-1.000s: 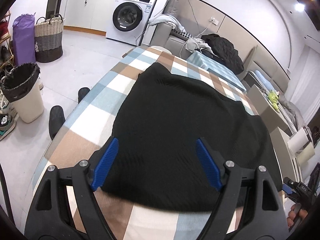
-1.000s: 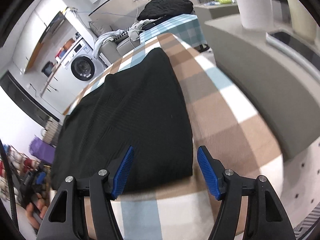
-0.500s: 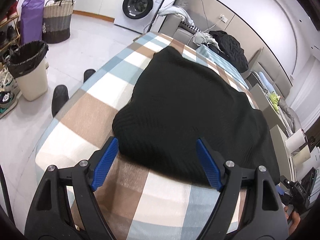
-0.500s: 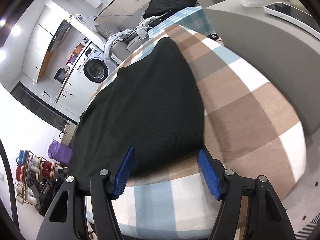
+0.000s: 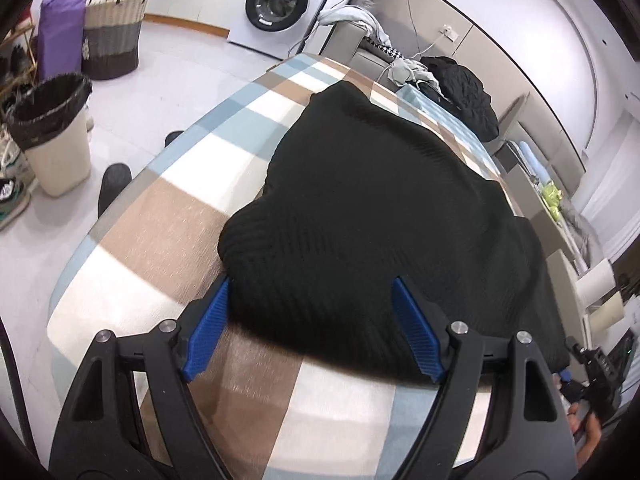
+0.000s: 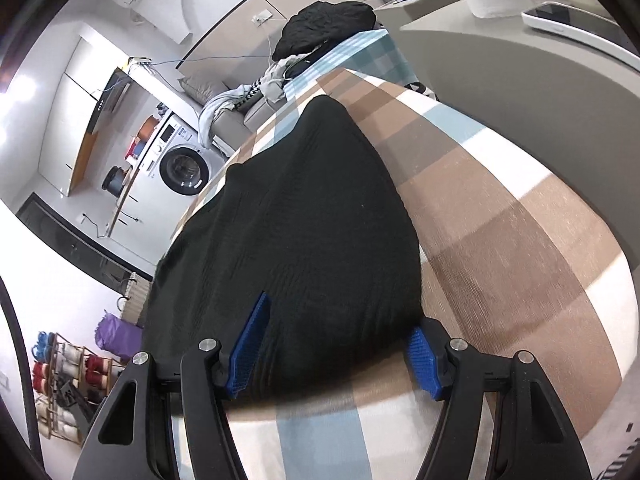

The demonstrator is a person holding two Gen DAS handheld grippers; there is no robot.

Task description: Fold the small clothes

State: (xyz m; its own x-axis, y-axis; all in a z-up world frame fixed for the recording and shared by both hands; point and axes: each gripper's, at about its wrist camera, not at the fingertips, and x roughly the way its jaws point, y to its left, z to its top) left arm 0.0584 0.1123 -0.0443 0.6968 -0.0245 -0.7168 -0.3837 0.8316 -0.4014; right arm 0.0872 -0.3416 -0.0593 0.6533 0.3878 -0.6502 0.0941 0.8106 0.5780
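Observation:
A black knit garment (image 5: pixel 380 216) lies spread on the checked tablecloth (image 5: pixel 168 240). My left gripper (image 5: pixel 310 282) sits low at the garment's near left corner. Its jaws are closing with the cloth's edge between the blue pads; the cloth covers the tip of the left pad (image 5: pixel 206 330). My right gripper (image 6: pixel 338 314) is at the near right corner of the same garment (image 6: pixel 304 208). It is open, its left pad (image 6: pixel 252 344) lying on the cloth and its right pad (image 6: pixel 424 360) at the cloth's side edge, partly hidden by it.
Left of the table stand a lined bin (image 5: pixel 52 132), a woven basket (image 5: pixel 114 32) and a washing machine (image 5: pixel 280 0). A sofa with loose clothes (image 5: pixel 460 88) is beyond the table. On the right, a grey counter (image 6: pixel 520 60) carries a paper roll and a tablet.
Both grippers have sunk and come forward onto the garment's near edge, so each near corner now lies between a pair of pads. The left jaws have narrowed a little.

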